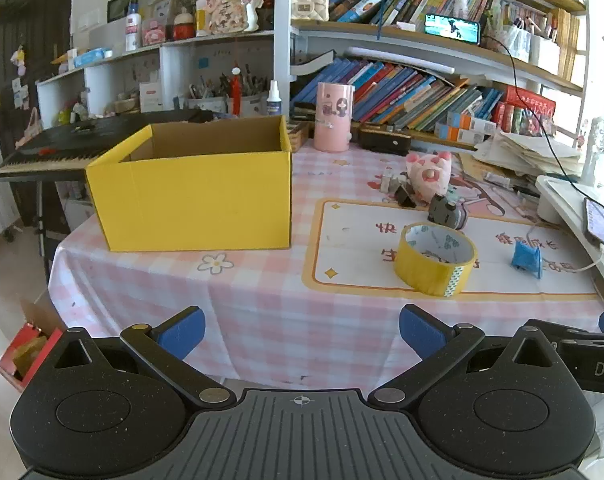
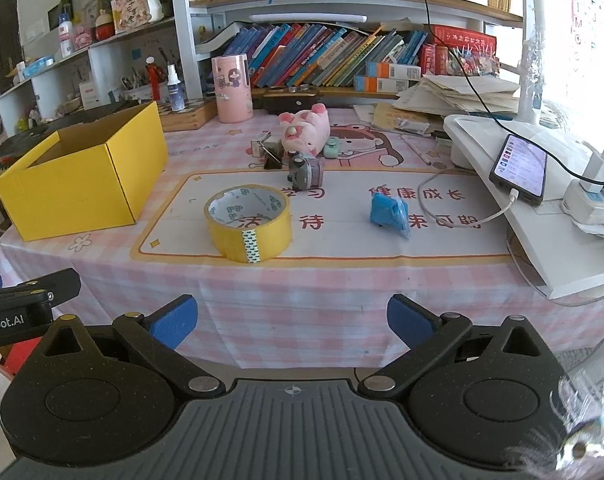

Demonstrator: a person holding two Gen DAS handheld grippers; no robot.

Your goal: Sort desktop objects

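An open yellow cardboard box [image 1: 193, 196] [image 2: 81, 184] stands on the left of the pink checked tablecloth [image 1: 261, 292]. A roll of yellow tape [image 1: 436, 258] [image 2: 247, 222] lies on the printed mat, with a small blue packet [image 1: 526, 258] [image 2: 390, 214] to its right. Behind them are a grey toy camera [image 1: 446, 210] [image 2: 306, 170], a pink plush pig [image 1: 430, 172] [image 2: 304, 128] and black binder clips [image 1: 404, 194] [image 2: 271, 158]. My left gripper [image 1: 302, 332] and right gripper [image 2: 291, 322] hover open before the table's front edge, nothing between their blue pads.
A pink cylinder holder [image 1: 334, 116] [image 2: 231, 88] stands at the back by shelves of books. A white stand [image 2: 542, 216] with a charging phone [image 2: 520, 168] and cables fills the right side. A keyboard [image 1: 49, 152] sits left of the box.
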